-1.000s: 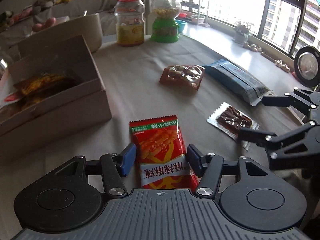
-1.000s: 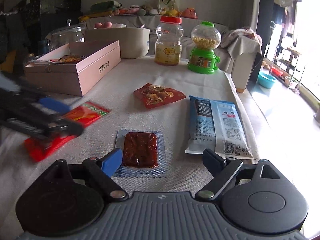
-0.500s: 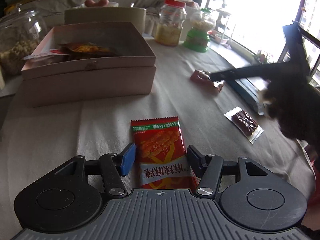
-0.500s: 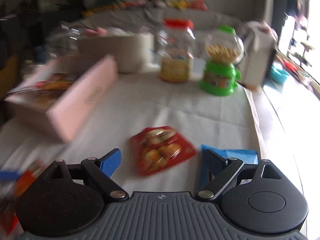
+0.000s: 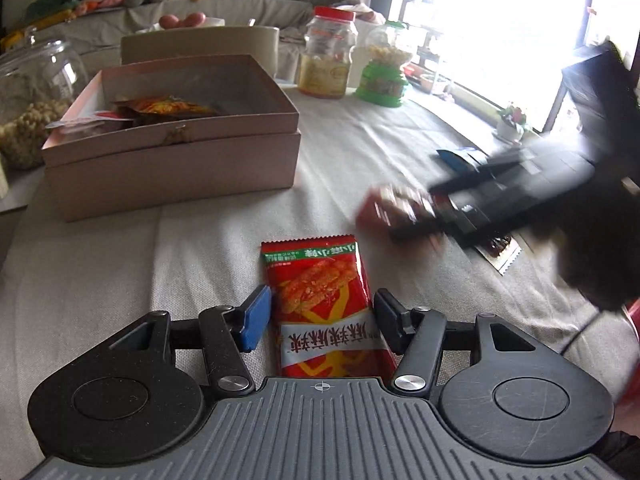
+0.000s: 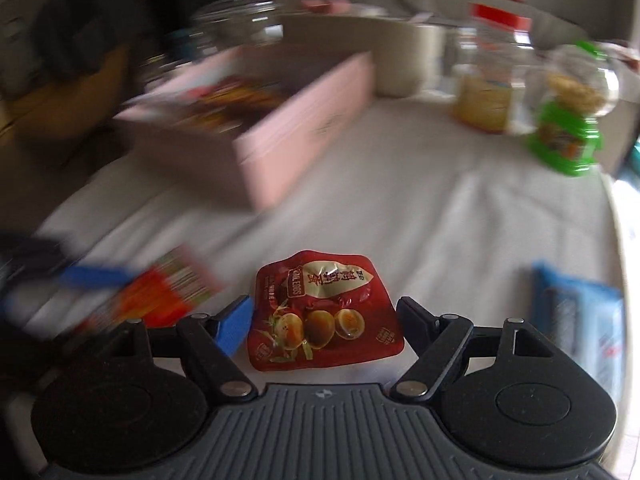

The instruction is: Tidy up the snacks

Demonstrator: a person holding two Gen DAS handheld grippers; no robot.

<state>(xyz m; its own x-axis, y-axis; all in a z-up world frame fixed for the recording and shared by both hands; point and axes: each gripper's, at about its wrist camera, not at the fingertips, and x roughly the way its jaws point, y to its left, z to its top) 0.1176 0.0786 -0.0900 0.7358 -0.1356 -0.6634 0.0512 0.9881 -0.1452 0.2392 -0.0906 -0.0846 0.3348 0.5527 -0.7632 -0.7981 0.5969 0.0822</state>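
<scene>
A red snack packet [image 5: 320, 304] stands between my left gripper's [image 5: 320, 320] pads, which press its two long edges; its far end rests on the cloth. My right gripper [image 6: 324, 320] has a dark red egg pouch [image 6: 316, 288] between its jaws, which are closing. Its pads touch the pouch's sides, and the pouch looks sharp while the background blurs. In the left wrist view that gripper is a dark blur over the pouch [image 5: 380, 208]. The open pink box [image 5: 172, 168] holds several packets.
A blue packet [image 6: 580, 312] and a dark jerky sachet [image 5: 500, 248] lie to the right on the cloth. Behind the box are a red-lidded jar [image 5: 328, 64], a green candy dispenser [image 5: 384, 76], a beige tub [image 5: 200, 48] and a glass jar [image 5: 32, 100].
My right gripper left the jerky sachet, swung over to the egg pouch and narrowed around it. My left gripper turned toward the box, with the red packet staying between its pads.
</scene>
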